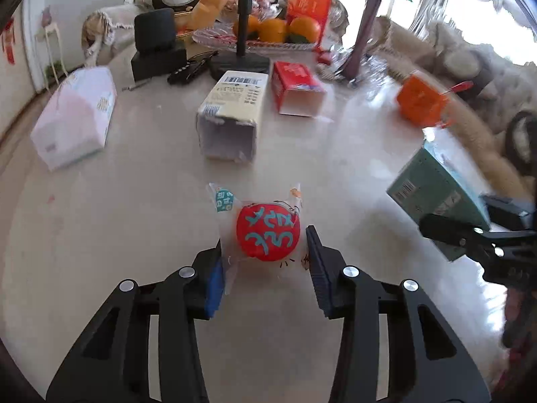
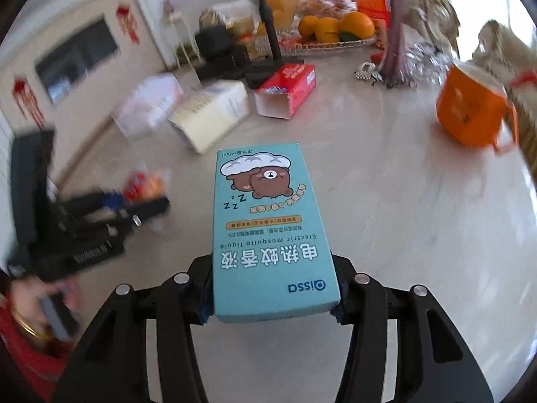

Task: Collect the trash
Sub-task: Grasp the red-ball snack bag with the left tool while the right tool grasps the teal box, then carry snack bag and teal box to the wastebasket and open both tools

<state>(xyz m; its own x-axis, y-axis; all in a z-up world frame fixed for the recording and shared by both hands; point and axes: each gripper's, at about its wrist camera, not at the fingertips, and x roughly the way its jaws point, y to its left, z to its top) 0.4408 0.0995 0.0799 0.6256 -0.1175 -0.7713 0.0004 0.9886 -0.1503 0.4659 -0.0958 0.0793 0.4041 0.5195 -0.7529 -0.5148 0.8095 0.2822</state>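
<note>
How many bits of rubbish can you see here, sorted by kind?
Cardboard boxes: 3 (teal mosquito-liquid box, white open-ended carton, red open-ended carton)
Clear plastic snack wrappers with a red disc: 1
Total: 4

On the table lie three open cartons: one white (image 1: 229, 117), one red (image 1: 297, 88), one teal (image 2: 268, 235). There is one snack packet (image 1: 265, 231), one tissue pack (image 1: 75, 117), one orange bin (image 2: 473, 107), and three oranges (image 1: 275, 29) on one tray (image 1: 214, 38).
</note>
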